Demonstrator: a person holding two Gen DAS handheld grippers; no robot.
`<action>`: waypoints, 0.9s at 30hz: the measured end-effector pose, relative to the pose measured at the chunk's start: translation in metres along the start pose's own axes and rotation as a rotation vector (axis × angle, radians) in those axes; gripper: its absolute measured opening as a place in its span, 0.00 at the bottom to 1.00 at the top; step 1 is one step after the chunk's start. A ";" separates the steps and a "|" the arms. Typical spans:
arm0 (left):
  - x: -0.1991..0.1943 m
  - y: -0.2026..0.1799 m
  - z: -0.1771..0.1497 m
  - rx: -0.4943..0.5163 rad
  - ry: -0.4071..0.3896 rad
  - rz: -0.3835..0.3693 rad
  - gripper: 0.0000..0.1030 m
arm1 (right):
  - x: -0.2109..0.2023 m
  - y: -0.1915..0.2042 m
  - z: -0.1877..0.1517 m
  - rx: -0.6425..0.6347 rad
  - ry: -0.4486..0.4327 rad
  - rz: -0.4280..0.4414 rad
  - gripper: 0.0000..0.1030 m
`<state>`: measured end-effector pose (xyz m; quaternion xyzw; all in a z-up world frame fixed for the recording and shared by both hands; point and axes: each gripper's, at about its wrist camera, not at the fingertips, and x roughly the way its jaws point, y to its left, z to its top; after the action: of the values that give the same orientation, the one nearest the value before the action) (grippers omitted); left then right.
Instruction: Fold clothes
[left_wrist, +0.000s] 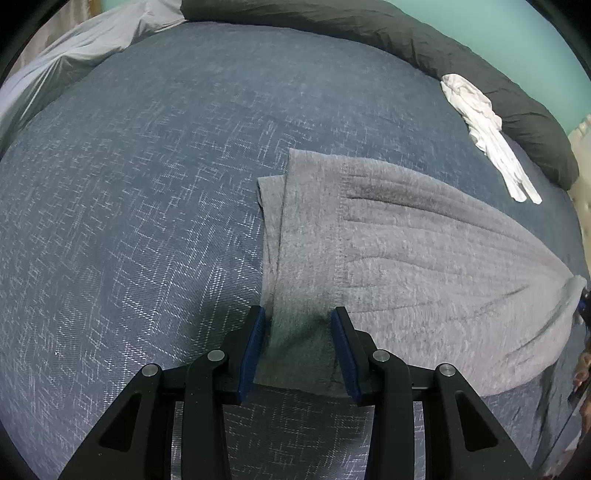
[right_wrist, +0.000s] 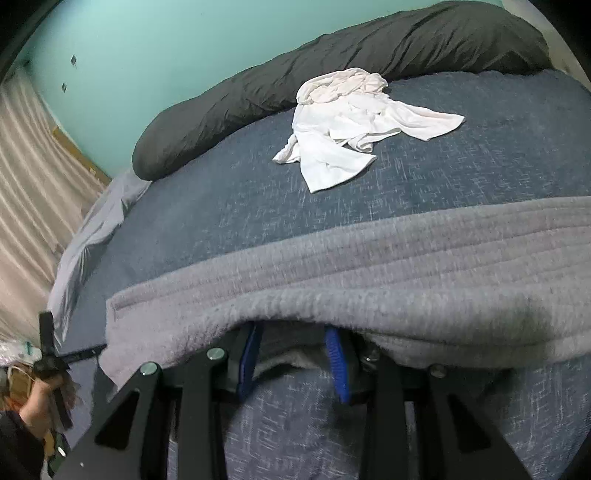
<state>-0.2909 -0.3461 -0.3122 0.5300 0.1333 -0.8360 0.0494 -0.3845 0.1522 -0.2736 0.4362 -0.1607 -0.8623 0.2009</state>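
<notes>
A grey fleece garment (left_wrist: 424, 240) lies stretched across the blue bedcover (left_wrist: 147, 192). My left gripper (left_wrist: 297, 314) points down at the garment's near corner, and the cloth fills the gap between the blue pads (left_wrist: 255, 343). In the right wrist view the same garment (right_wrist: 351, 266) hangs in a raised fold draped over my right gripper (right_wrist: 293, 339). That fold hides the fingertips, and grey cloth sits between the blue pads (right_wrist: 336, 354). At the left edge of that view a person's hand (right_wrist: 37, 398) holds the left gripper (right_wrist: 48, 354).
A crumpled white garment (right_wrist: 351, 125) lies on the bedcover (right_wrist: 221, 192) beyond the grey one, against a long dark duvet roll (right_wrist: 295, 66). It shows as the white garment (left_wrist: 487, 129) in the left wrist view. A pale grey sheet (right_wrist: 92, 236) and a striped curtain (right_wrist: 29, 166) stand at the left.
</notes>
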 end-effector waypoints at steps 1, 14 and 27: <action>0.000 0.000 0.000 0.000 0.000 -0.001 0.41 | -0.001 0.000 0.001 0.009 0.003 0.003 0.32; 0.002 0.000 0.000 0.005 0.002 -0.010 0.41 | 0.013 0.004 0.021 -0.034 0.038 -0.045 0.32; 0.004 0.003 -0.002 -0.003 0.004 -0.018 0.41 | 0.025 -0.022 -0.001 0.018 0.136 -0.067 0.34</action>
<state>-0.2900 -0.3478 -0.3176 0.5304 0.1393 -0.8352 0.0424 -0.4016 0.1586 -0.3018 0.5005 -0.1399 -0.8355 0.1785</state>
